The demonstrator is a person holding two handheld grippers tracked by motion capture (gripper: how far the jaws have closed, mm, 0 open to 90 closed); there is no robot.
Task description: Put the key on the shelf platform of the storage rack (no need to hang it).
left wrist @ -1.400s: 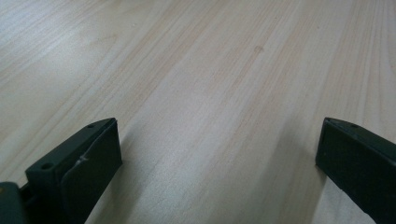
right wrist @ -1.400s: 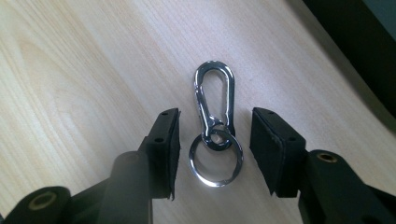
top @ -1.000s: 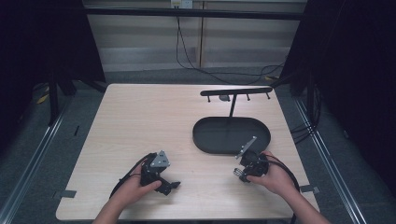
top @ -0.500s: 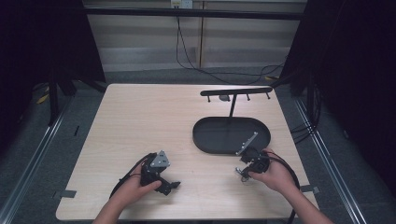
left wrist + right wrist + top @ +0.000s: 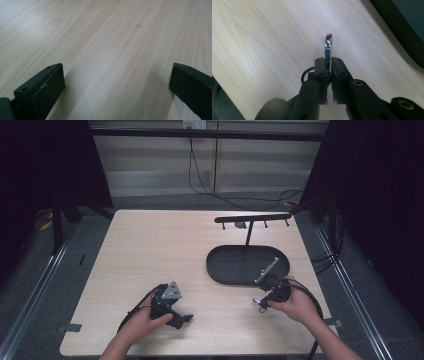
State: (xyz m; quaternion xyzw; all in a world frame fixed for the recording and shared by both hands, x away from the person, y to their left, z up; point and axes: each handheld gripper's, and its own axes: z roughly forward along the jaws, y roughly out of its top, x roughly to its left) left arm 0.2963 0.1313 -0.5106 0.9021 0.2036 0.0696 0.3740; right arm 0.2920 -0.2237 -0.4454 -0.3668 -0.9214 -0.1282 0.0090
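1. High view: the right gripper sits low over the counter, just off the near rim of the black oval tray, with a small shiny metal clip at its fingers. The clip lies near the counter's front right part, clear of the tray edge but close to it. The left gripper rests near the front edge, left of centre, well apart from the right one. A black stand rises from the tray, its crossbar running along the far right side. Wide bare wood spreads across the far left half of the counter, with open room between the two grippers.

2. Left gripper view: the left gripper hangs low over bare wood, its fingers spread wide, nothing between them. The grain runs away uninterrupted ahead.

3. Right gripper view: the right gripper has just closed, and its fingers pinch the metal clip edge-on. The clip stands upright out of the tips, a dark ring hanging at its base beside the fingers. The tray's dark rim cuts across the upper right corner, near but apart from the clip; open wood lies to the left.
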